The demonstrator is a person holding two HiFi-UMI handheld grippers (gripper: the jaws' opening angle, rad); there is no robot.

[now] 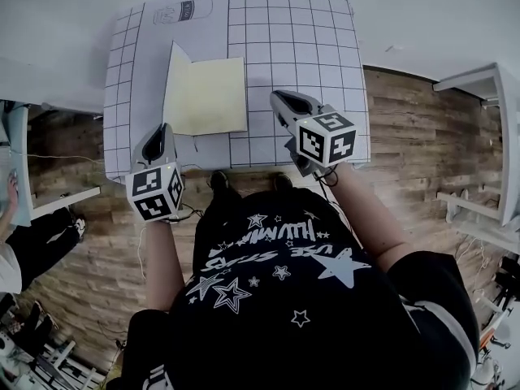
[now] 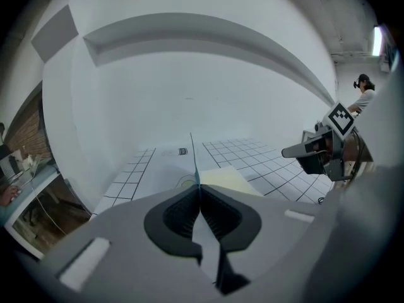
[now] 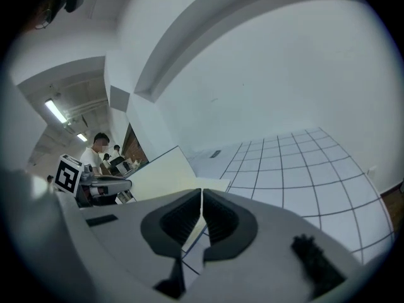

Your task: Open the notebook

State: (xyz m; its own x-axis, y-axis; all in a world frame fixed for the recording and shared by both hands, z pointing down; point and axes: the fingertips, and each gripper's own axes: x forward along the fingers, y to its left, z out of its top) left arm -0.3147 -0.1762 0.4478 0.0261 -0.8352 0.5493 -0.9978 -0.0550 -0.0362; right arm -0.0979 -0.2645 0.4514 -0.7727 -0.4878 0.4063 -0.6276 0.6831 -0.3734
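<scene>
**Cover up on the left, pinched at its near corner**

The notebook lies on the gridded mat, spine running near to far along its left side. Its cover stands almost upright off that spine. The left gripper sits at the near-left corner, jaws pressed together, apparently on the cover's thin edge. It is nearest, so swinging the cover further left falls to it. The right gripper hangs just right of the page, closed and empty
</scene>
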